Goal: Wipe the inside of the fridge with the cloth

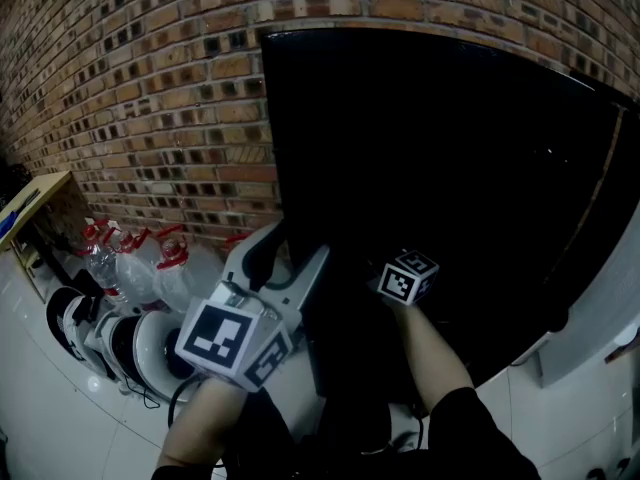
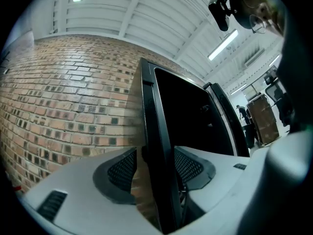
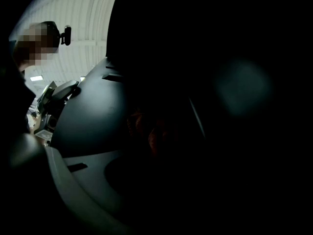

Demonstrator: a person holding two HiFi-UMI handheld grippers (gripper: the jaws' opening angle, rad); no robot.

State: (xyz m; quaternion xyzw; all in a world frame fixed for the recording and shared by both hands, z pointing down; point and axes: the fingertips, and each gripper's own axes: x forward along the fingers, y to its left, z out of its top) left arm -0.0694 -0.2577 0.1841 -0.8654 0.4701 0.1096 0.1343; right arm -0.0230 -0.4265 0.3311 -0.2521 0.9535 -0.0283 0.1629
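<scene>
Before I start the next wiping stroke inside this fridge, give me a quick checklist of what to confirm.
1. Fridge open: ok, the right gripper reaches into its dark inside.
2. Left gripper clamped on fridge edge: not ok, edge between jaws, gap beside one pad.
3. Cloth in right gripper: cannot tell, only a dim reddish shape at its jaws.
4. Surfaces inside visible: not ok, too dark.

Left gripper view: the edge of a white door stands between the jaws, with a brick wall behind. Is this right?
Not quite: the door is black, not white. The left gripper view shows its dark edge between the jaws of the left gripper, with the brick wall behind.
</scene>
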